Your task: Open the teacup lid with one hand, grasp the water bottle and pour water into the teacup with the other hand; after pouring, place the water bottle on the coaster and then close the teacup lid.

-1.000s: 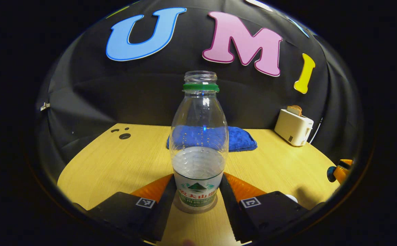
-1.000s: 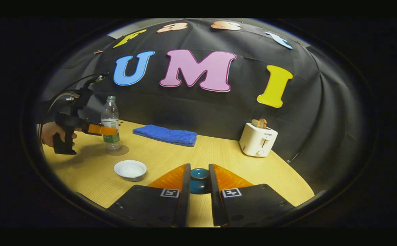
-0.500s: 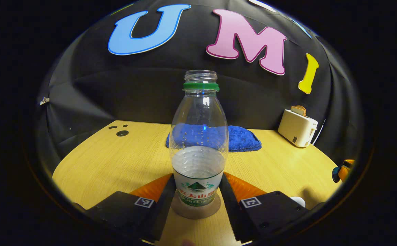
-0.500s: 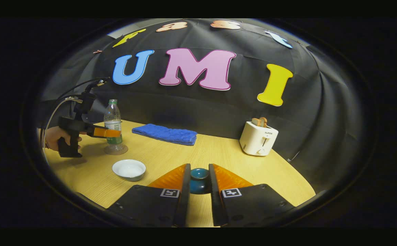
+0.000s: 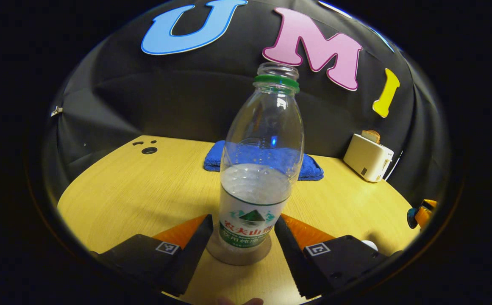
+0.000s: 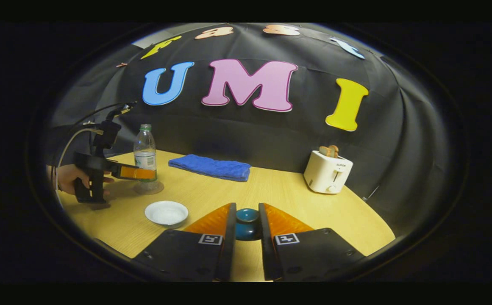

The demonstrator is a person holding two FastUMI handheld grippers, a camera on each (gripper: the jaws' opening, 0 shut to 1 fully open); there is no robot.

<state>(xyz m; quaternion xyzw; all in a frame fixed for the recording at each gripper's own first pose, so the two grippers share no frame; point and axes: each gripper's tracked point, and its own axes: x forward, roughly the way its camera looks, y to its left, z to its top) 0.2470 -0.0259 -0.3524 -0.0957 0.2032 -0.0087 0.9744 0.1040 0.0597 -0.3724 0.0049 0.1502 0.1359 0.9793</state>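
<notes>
Bottle [image 5: 260, 169] parked on coaster [image 5: 238, 255], so my left gripper [image 5: 240, 237] fingers are apart; right gripper [image 6: 246, 226] clamped on lid [image 6: 246, 223] for closing.

Clear, uncapped water bottle [image 5: 260, 169], green neck ring, roughly half full, stood on the round coaster [image 5: 239, 254], leaning slightly right in the left gripper view. Open white teacup [image 6: 166, 212] sat near it on the counter [image 5: 135, 190]; dark blue lid [image 6: 246, 223] was apart.

Dim booth, table [image 5: 144, 190] warmly lit, sharp focus, heavy fisheye bending at edges.
</notes>
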